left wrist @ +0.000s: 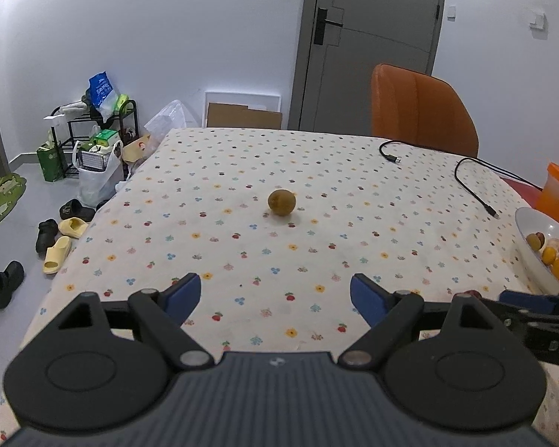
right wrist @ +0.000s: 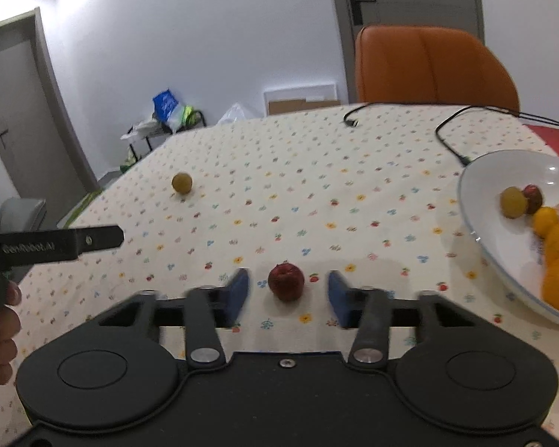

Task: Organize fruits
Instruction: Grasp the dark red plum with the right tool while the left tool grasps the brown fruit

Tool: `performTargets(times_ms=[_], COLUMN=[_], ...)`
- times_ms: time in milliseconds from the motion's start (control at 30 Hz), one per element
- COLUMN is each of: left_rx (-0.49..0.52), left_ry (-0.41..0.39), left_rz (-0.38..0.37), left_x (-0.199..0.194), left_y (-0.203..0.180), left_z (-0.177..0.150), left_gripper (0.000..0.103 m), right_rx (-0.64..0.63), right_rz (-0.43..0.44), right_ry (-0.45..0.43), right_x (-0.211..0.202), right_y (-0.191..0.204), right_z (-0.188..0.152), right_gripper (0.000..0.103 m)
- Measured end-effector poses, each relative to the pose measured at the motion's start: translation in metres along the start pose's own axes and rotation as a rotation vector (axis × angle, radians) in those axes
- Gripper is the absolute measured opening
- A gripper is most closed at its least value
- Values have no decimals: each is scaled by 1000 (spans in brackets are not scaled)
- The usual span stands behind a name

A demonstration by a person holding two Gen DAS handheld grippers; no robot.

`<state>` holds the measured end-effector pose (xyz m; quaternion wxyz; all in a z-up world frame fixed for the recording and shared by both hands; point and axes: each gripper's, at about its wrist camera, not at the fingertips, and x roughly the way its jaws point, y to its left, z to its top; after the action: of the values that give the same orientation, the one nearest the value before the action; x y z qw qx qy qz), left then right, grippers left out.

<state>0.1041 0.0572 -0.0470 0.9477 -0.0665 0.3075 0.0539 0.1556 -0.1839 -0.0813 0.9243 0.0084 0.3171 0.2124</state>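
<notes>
Bowl at table's right edge holds most fruit; red plum sits between spread right gripper jaws, ungrasped; green plum mid-table remains; left gripper spread, empty.

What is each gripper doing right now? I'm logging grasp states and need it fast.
Left gripper: open, holding nothing, green fruit well ahead on the table.
Right gripper: open, its fingers either side of the red fruit, not yet gripping.

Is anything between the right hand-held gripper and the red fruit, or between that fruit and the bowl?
Nothing visible. The red fruit already sits between the open right hand-held gripper fingers, untouched. Only bare tablecloth lies between it and the white bowl to the right.
</notes>
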Motion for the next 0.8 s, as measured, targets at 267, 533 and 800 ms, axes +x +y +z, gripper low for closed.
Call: performTargets(times_ms=[267, 533, 800], left_rx=[-4, -2, 11], left_ry=[0, -8, -13], left_rz=[7, 20, 23], left_x=[8, 21, 36], left_y=[2, 1, -5], left_z=[6, 17, 31], left_gripper=[87, 87, 79], right_rx=[-34, -39, -33], right_rz=[6, 15, 19], right_ry=[-2, -21, -15], right_x=[10, 19, 31], right_y=[7, 5, 1], right_z=[9, 28, 41], right_gripper=[20, 20, 20])
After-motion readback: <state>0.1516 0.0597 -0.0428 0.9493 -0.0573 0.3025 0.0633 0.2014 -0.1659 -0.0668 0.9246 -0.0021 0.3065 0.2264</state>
